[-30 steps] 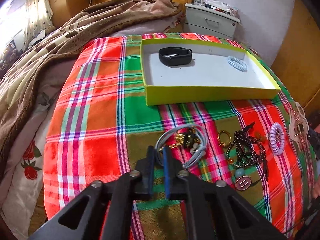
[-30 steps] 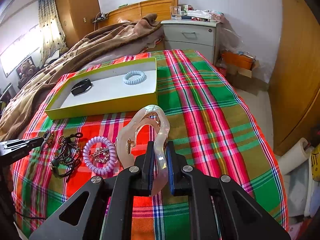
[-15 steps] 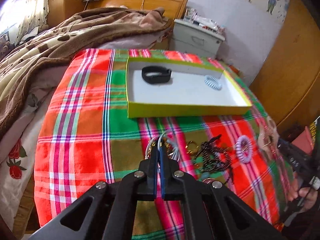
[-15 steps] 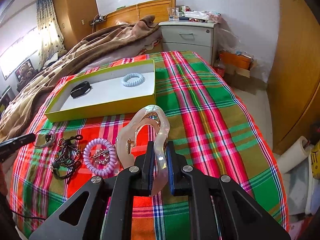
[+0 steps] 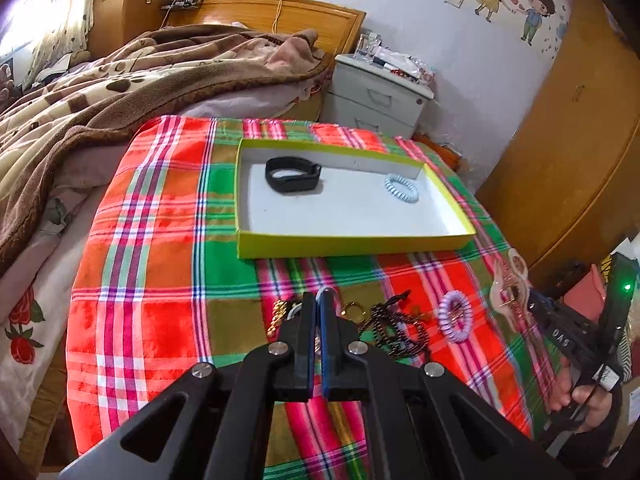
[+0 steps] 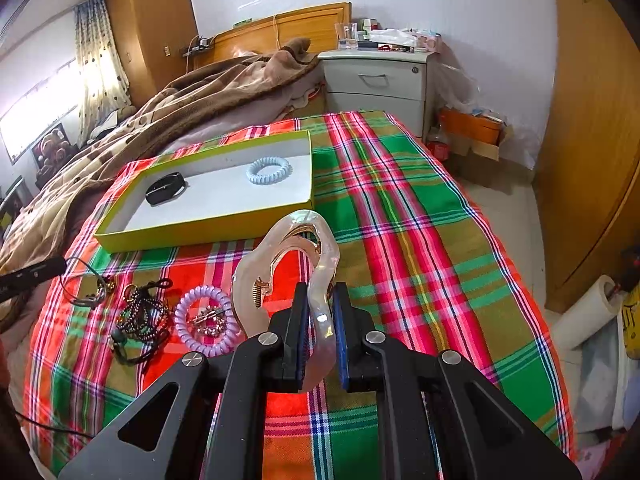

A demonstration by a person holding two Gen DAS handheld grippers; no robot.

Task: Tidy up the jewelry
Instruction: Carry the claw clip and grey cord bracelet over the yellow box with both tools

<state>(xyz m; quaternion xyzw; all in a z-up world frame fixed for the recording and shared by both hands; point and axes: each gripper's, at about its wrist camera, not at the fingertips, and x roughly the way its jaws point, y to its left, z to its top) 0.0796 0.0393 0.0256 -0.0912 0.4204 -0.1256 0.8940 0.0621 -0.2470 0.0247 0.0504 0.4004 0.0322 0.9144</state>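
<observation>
Both tools (image 5: pixel 319 308) clamped (left newly).

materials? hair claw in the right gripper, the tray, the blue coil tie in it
Hair claw: looks like glossy translucent plastic, pinkish-clear with bright highlights; gold-toned metal spring at the hinge.
Tray: likely cardboard, thin straight walls, matte lime-green outside, matte white inside.
Blue coil tie: probably soft plastic, smooth pale-blue spiral with a slight sheen; hard to be surer at this size.
</observation>
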